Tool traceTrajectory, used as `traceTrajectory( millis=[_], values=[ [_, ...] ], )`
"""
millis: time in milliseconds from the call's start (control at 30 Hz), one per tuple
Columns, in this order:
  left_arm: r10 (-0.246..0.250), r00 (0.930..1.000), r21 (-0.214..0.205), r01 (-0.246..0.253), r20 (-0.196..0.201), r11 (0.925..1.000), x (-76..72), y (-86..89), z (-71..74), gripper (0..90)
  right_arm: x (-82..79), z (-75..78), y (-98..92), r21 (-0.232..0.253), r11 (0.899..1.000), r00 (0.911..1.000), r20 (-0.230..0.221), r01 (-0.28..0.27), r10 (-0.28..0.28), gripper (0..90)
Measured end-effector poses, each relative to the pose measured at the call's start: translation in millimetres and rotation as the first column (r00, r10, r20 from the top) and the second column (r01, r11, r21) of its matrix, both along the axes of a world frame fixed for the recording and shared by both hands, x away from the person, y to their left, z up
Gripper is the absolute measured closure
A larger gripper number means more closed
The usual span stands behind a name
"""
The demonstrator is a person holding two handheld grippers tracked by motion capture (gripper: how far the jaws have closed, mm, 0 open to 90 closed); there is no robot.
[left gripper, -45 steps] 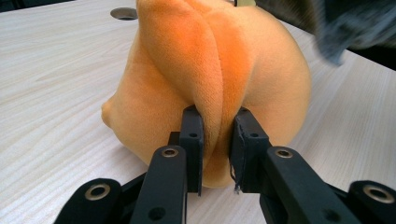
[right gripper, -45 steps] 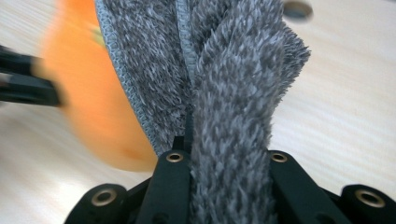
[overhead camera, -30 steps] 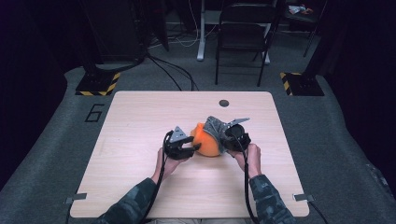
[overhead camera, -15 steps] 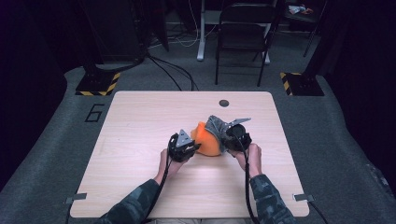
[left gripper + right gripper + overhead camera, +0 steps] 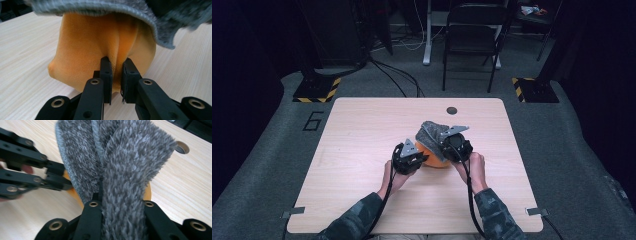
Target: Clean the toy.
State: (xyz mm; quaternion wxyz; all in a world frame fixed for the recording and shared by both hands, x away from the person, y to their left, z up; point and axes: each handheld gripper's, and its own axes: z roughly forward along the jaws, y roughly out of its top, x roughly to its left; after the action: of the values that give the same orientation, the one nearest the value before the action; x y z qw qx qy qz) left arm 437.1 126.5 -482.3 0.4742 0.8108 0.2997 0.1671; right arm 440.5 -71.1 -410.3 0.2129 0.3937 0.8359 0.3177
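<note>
An orange cloth (image 5: 435, 161) lies bunched at the middle of the wooden table (image 5: 362, 130), with a grey fluffy cloth (image 5: 431, 131) draped over its far side. My left gripper (image 5: 420, 159) is at the orange cloth's left. In the left gripper view its jaws have just been closing, and the left gripper (image 5: 116, 62) now pinches a fold of the orange cloth (image 5: 87, 42) under the grey cloth's (image 5: 160, 27) edge. My right gripper (image 5: 441, 143) is shut on the grey cloth (image 5: 125, 165), which hides its fingertips; the left gripper (image 5: 62, 178) reaches in beside it.
A round cable hole (image 5: 452, 110) sits near the table's far edge. Beyond the table stand a folding chair (image 5: 472, 45) and two floor blocks with yellow-black stripes (image 5: 318, 90), (image 5: 532, 87). Bare tabletop lies to the left and right of the cloths.
The left gripper's jaws went from open beside the orange cloth to pinched on a fold of it. The right gripper with the grey cloth shifted slightly up.
</note>
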Motion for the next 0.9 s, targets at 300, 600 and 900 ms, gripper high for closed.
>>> traceTrajectory(
  millis=[300,600,900],
  values=[
    [0.012,0.9995,-0.015,-0.013,-0.03,0.9998,6.3,5.7,-4.5,81.1,16.8,-21.7,-28.1,0.015,0.996,0.9938,-0.071,0.087,-0.086,79.3],
    [0.02,0.999,-0.022,-0.021,-0.04,0.9995,9.0,8.2,-6.9,80.8,30.0,-48.7,-45.9,0.012,0.987,0.9736,-0.169,0.158,-0.154,79.3],
    [0.016,0.9989,-0.026,-0.017,-0.044,0.9995,11.3,11.1,-7.7,80.5,38.9,-79.2,-53.0,-0.035,0.983,0.9469,-0.265,0.18,-0.182,79.1]
  ],
)
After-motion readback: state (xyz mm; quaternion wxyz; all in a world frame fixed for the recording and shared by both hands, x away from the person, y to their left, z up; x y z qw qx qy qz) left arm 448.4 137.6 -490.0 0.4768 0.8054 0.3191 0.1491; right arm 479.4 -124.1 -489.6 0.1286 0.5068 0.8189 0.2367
